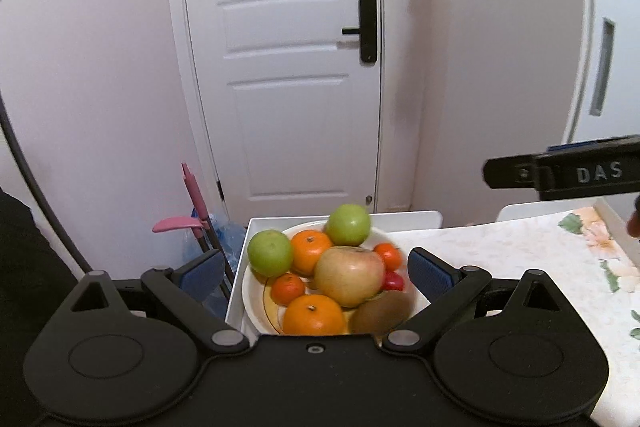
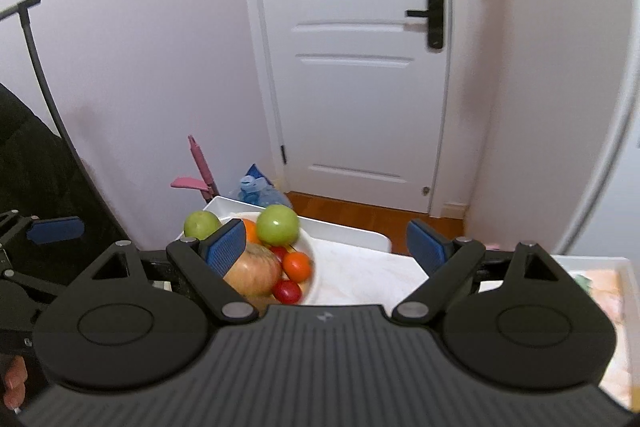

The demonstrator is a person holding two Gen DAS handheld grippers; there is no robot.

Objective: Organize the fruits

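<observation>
- Fruit [image 1: 347,277] lay heaped on the white plate [image 1: 256,301], lower centre of frame, inside a white tray [image 1: 240,267] on the bench [image 1: 520,255].
- Left hand-held gripper [image 1: 318,273] and right hand-held gripper [image 2: 326,247] both gaped apart, holding nothing.
- Any pick, I'd judge, wanted a top piece like the green apple [image 1: 348,225], lest the heap roll.

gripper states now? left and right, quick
Left hand-held gripper: open, holding nothing, over the fruit plate.
Right hand-held gripper: open, holding nothing.

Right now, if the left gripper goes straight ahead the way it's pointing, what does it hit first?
Likely the big yellowish apple piled in the plate; it sits centered between the open left gripper fingers, though depth is uncertain.
</observation>
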